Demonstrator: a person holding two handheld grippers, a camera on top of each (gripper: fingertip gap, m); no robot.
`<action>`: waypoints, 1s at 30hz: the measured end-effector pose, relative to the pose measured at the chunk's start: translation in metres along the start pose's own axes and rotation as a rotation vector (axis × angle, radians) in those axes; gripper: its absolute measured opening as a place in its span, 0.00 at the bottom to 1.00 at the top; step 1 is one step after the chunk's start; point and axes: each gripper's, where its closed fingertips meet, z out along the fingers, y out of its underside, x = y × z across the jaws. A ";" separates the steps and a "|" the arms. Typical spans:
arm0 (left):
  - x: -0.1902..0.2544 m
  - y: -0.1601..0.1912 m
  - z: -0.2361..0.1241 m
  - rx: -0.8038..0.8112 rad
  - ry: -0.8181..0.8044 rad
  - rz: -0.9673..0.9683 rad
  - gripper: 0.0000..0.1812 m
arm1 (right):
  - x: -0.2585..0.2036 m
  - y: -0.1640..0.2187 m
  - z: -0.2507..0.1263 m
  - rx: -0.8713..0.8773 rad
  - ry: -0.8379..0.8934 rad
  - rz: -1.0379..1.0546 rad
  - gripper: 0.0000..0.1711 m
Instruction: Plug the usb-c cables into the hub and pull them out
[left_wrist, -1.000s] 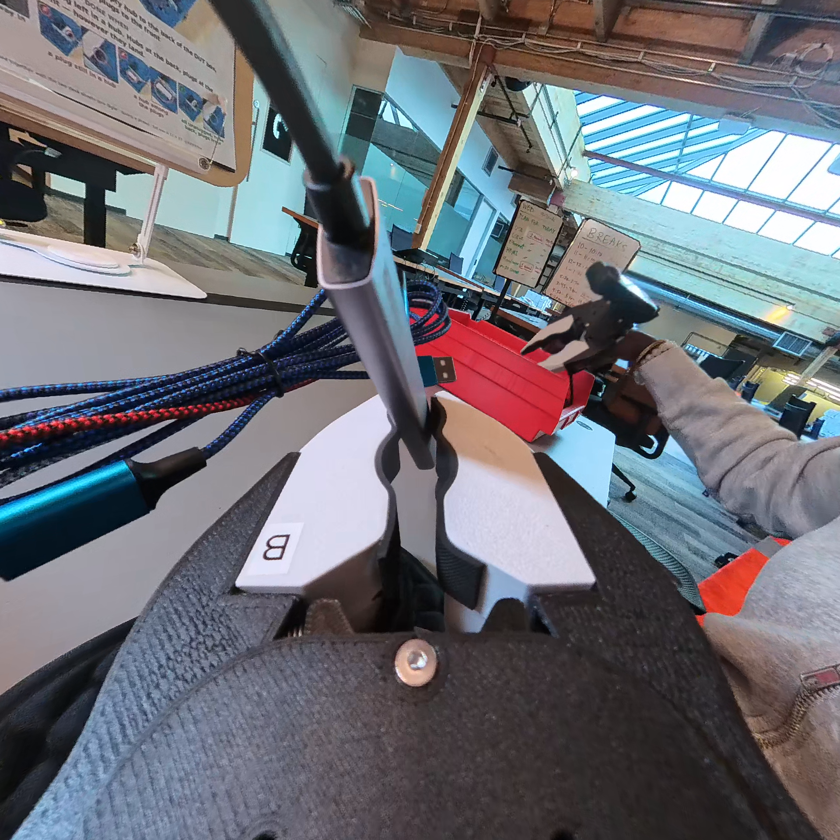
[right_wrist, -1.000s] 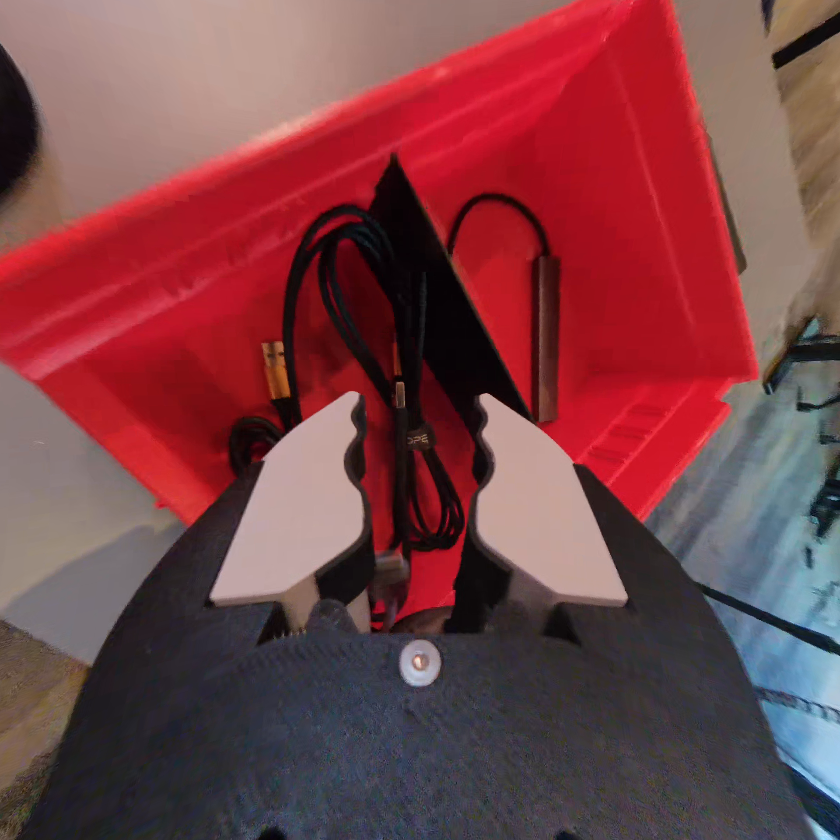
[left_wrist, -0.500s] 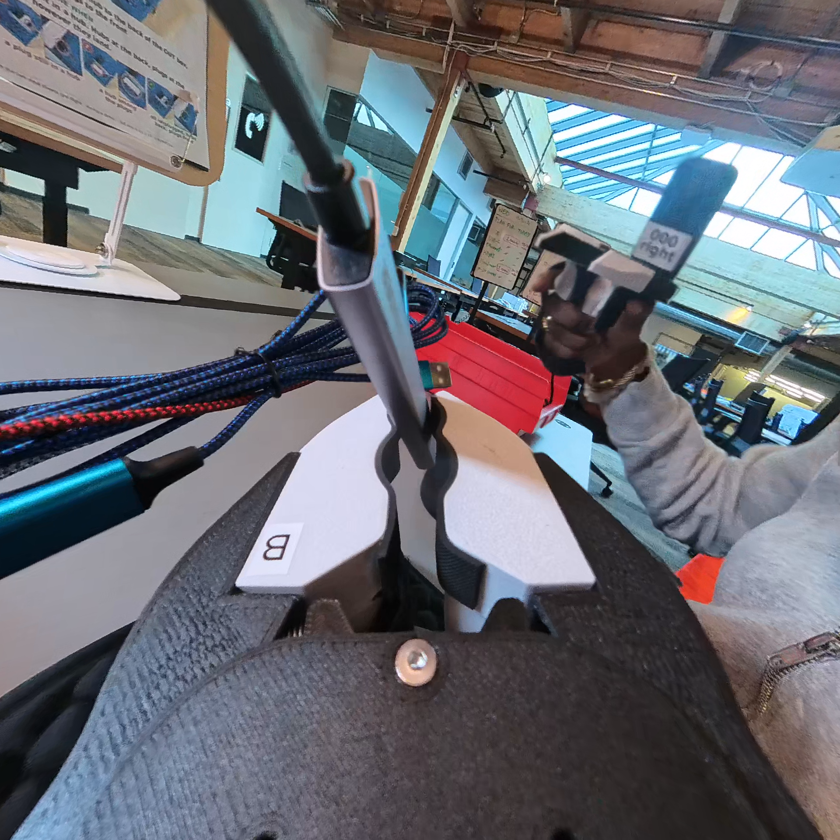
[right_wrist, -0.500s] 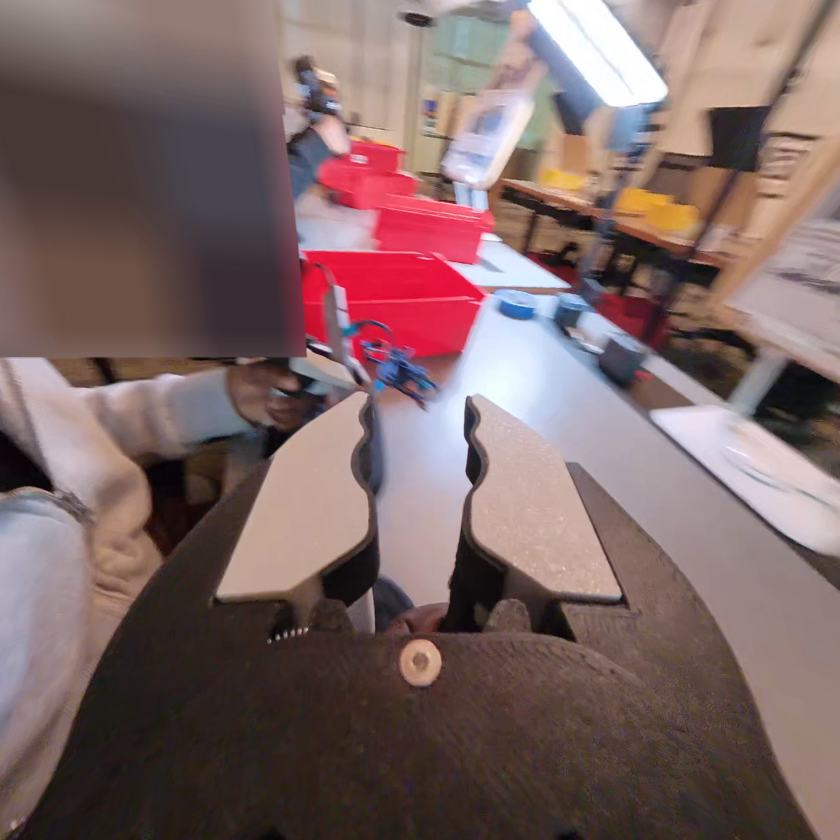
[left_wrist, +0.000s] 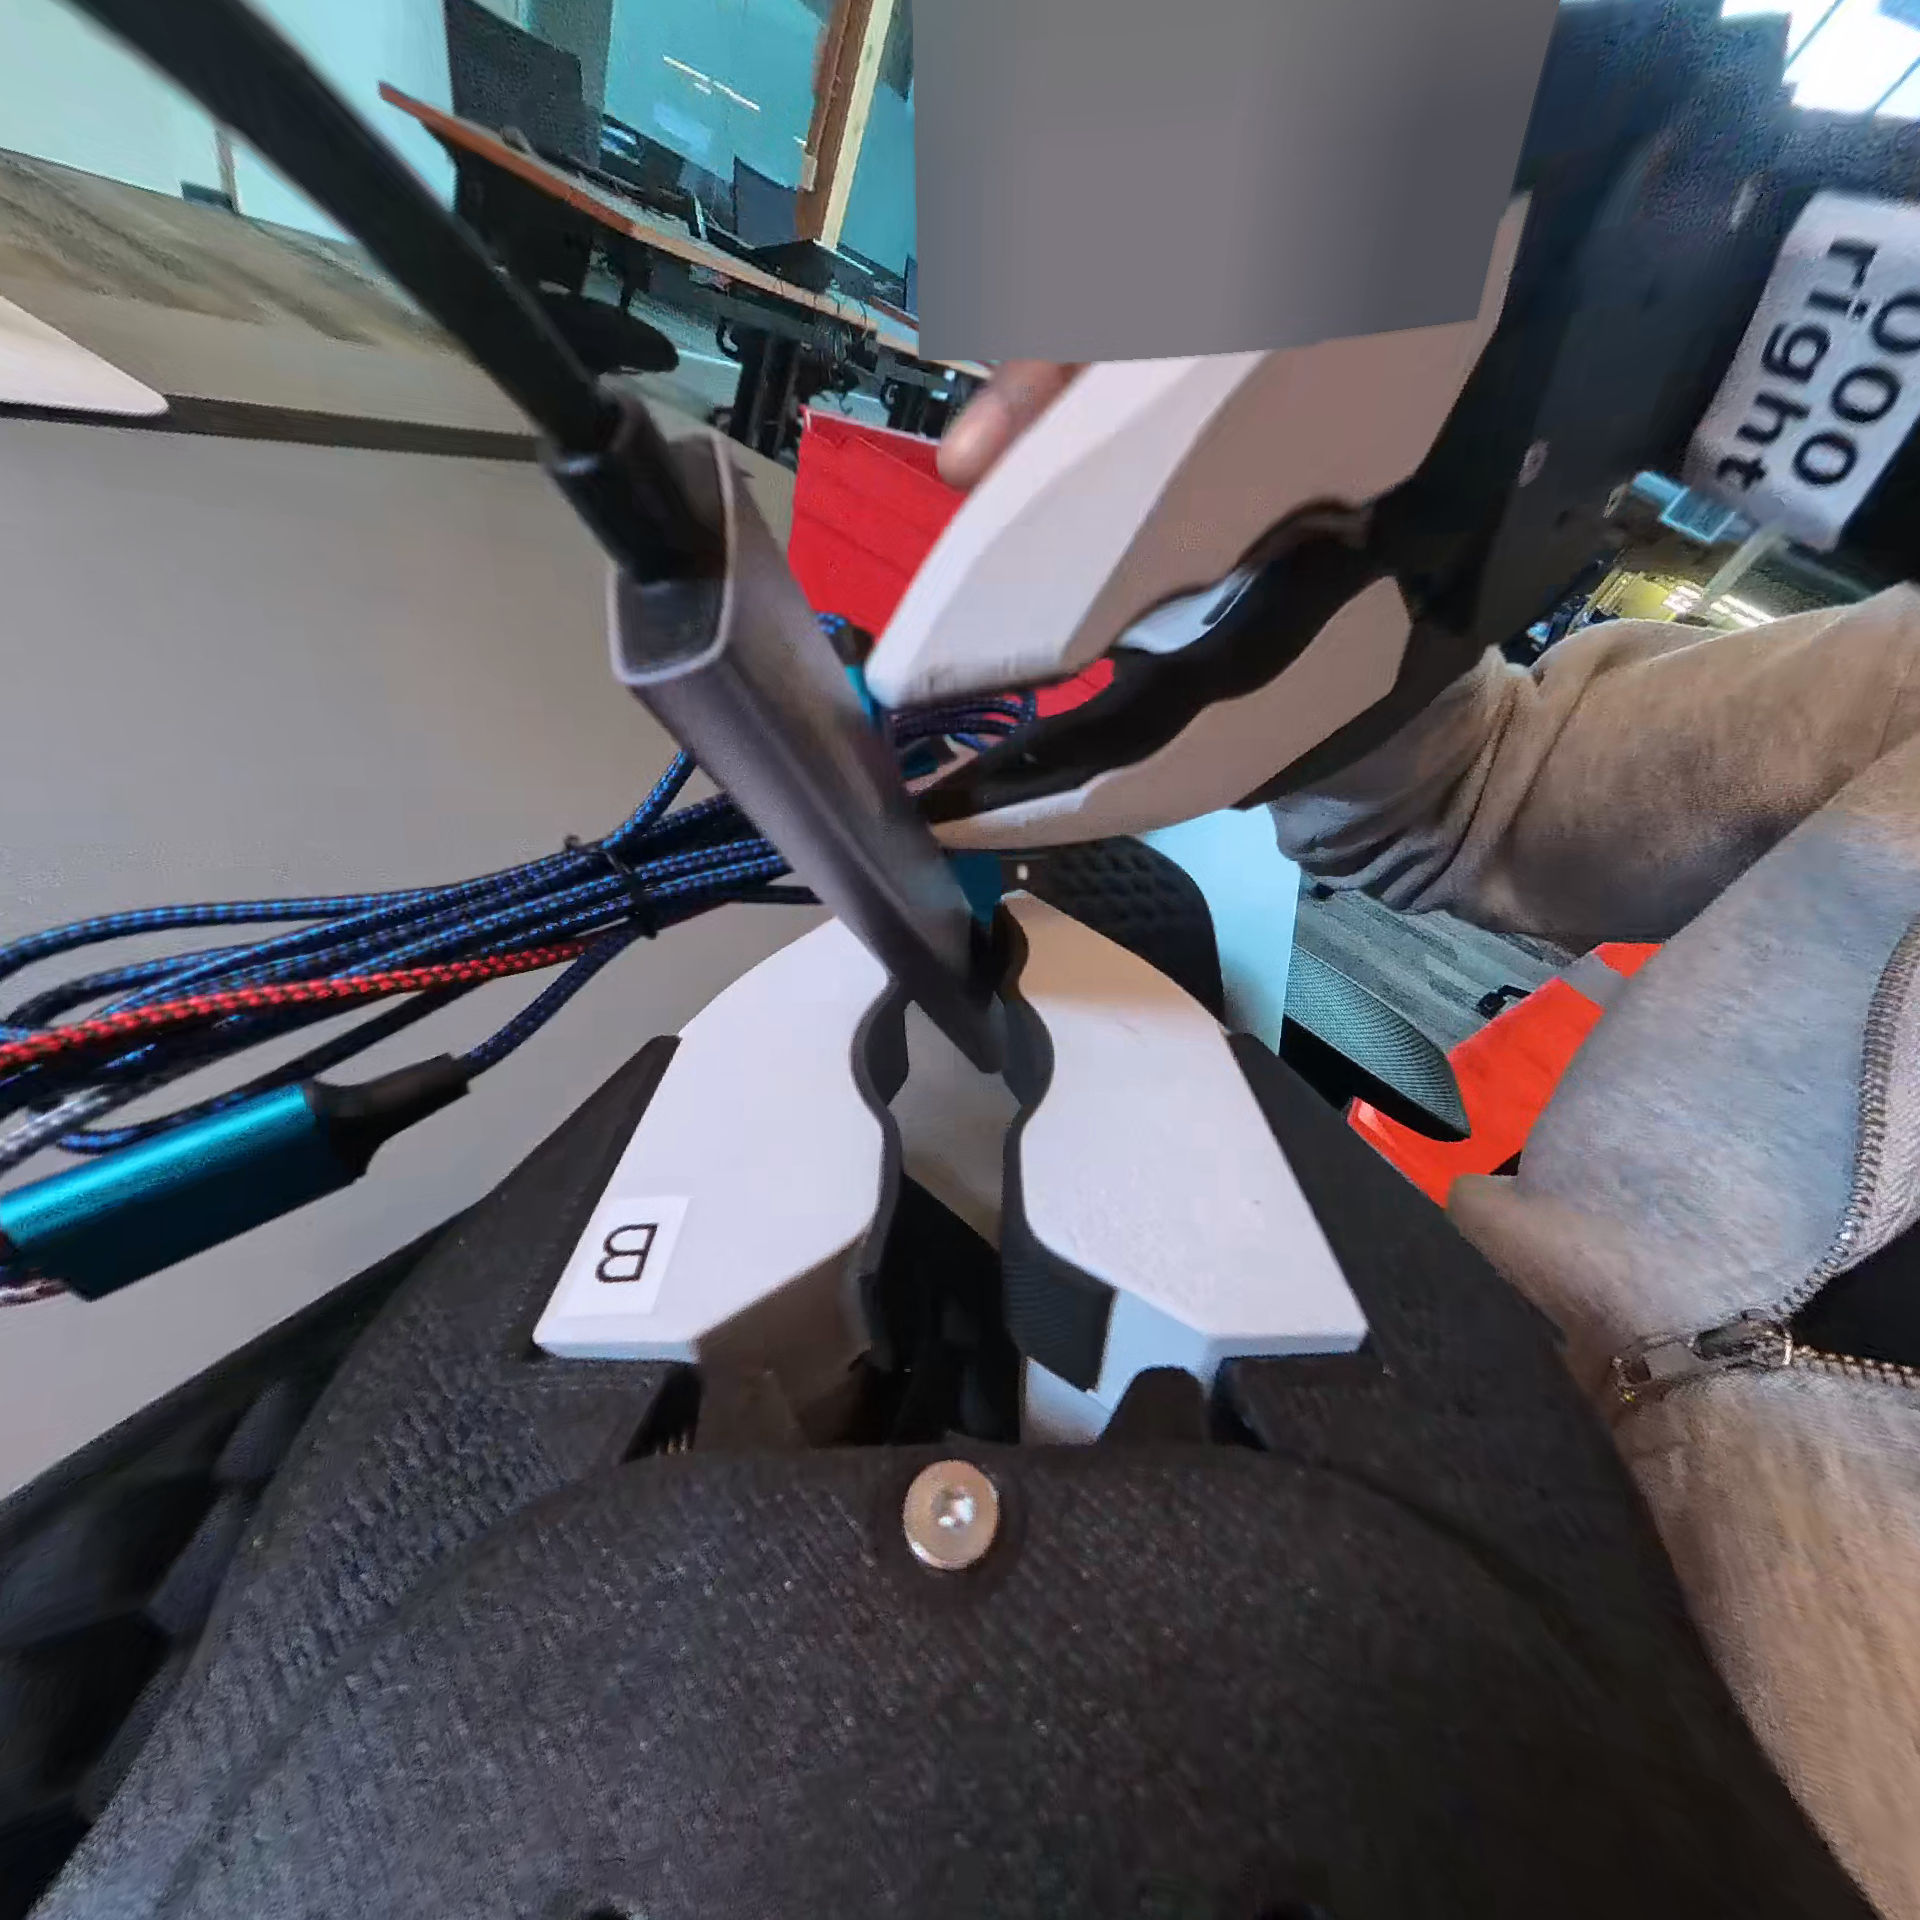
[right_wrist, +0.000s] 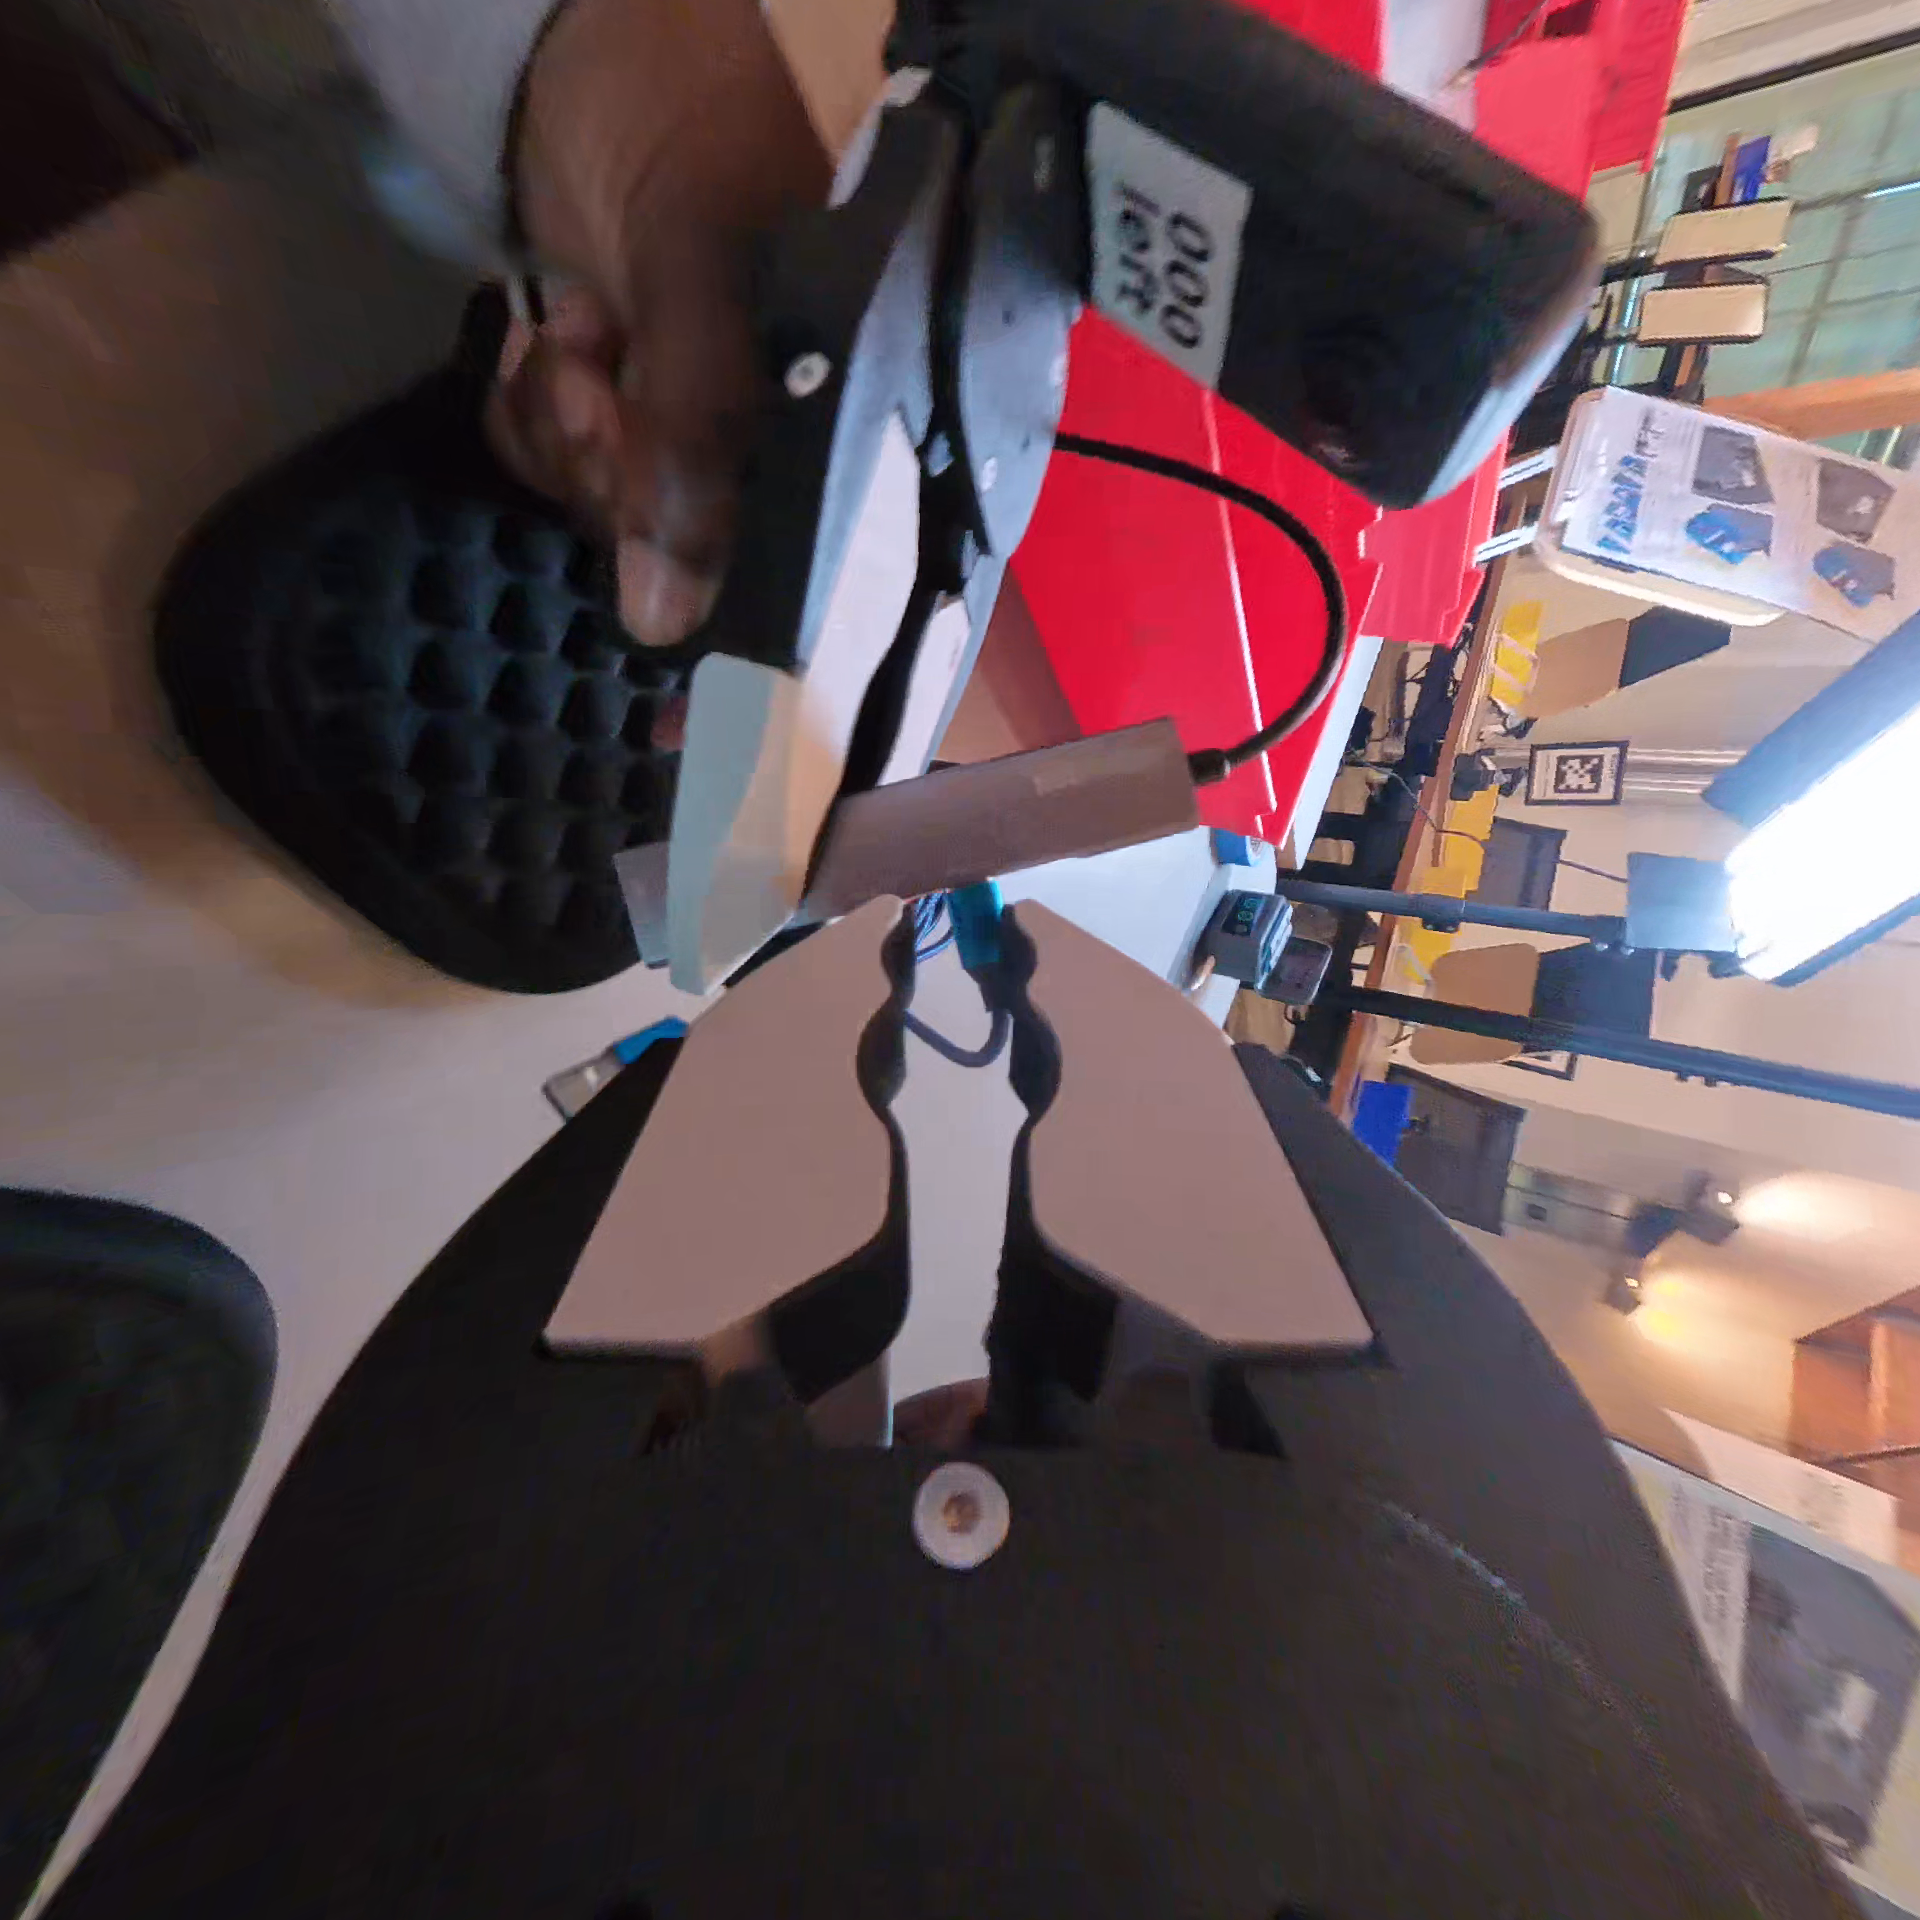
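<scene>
Hub (left_wrist: 769, 748) first, in the left wrist view: the slim grey bar stands tilted up and to the left out of the left gripper (left_wrist: 951, 997), whose jaws are closed on its lower end, its own black lead (left_wrist: 343, 177) arching off the top. Gripping low seems meant to leave the side ports free. Just right of it the right gripper (left_wrist: 904, 727) comes in sideways with a teal plug (left_wrist: 977, 894) close against the hub's near end — whether it is seated I cannot tell. A bundle of blue and red braided cables (left_wrist: 364, 935) trails left over the grey table (left_wrist: 260, 644).

From the right wrist view the hub (right_wrist: 1008, 810) lies crosswise just beyond the right gripper (right_wrist: 956, 935), held by the left gripper (right_wrist: 769, 831). Here the jaws are pinched on the teal plug (right_wrist: 975, 920) — aimed at the hub's long side, presumably for insertion. A red bin (right_wrist: 1174, 540) sits behind.
</scene>
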 end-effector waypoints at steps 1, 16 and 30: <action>0.000 0.000 0.000 -0.004 0.002 0.002 0.08 | 0.000 0.001 0.000 -0.006 0.022 -0.012 0.07; 0.001 0.038 0.022 -0.304 -0.070 0.143 0.07 | -0.032 0.025 -0.008 -0.190 -0.007 0.002 0.17; 0.008 0.015 0.010 -0.122 0.044 0.032 0.07 | -0.028 0.031 0.009 -0.151 0.122 0.163 0.02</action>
